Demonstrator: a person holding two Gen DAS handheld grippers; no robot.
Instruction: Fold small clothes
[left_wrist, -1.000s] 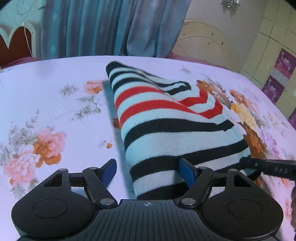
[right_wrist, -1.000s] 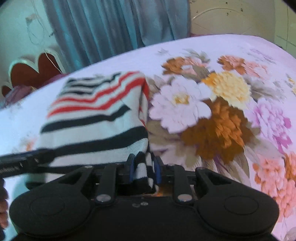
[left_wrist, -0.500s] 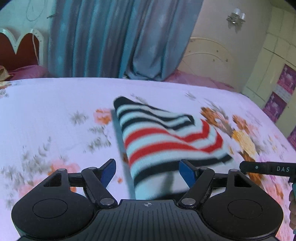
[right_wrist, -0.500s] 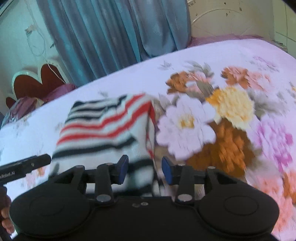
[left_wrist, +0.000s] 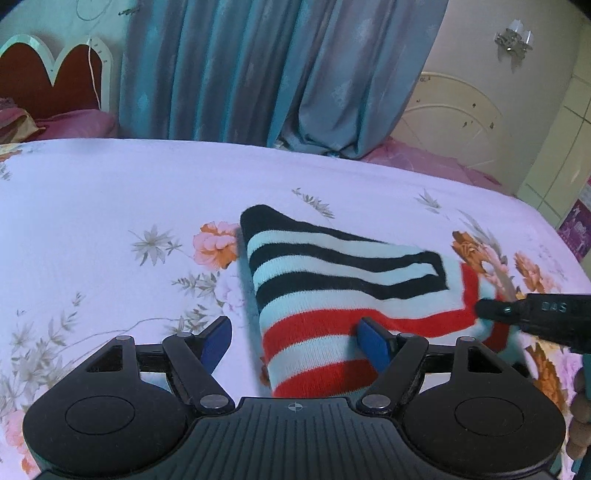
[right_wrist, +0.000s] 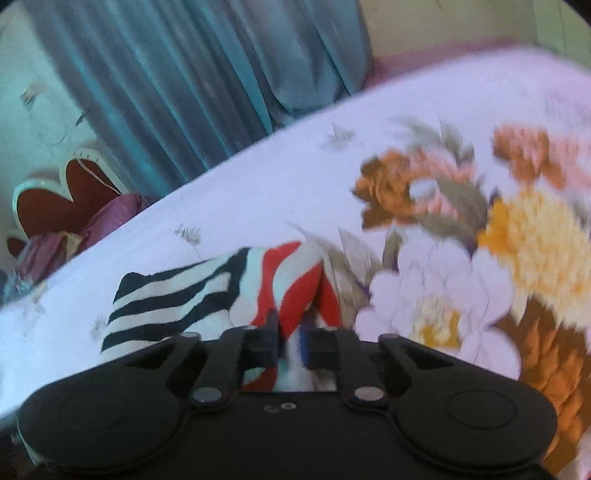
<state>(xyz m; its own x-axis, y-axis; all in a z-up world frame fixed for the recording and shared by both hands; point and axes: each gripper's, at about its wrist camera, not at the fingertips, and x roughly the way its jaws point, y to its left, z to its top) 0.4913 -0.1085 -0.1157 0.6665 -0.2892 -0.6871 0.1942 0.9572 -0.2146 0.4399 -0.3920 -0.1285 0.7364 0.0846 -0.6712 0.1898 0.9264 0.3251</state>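
- My right gripper (right_wrist: 291, 343) has just been closing. Half a second ago its jaws stood apart over the striped sweater's edge; now they are pinched together with a bunch of red-and-white knit between them.
- My left gripper (left_wrist: 295, 341) is open. Its blue pads straddle the near edge of the striped sweater (left_wrist: 343, 295) without pressing on it.
- The sweater lies partly folded on the floral bedsheet (left_wrist: 110, 206), on the side nearer the curtain (left_wrist: 258, 70) than my grippers. A second ago it filled more of both views, so both hands have drawn back from it.
- In the left view, the right gripper's finger sits at the sweater's right corner.
- I read this as a fresh regrip, ready to carry that corner over for the next fold.
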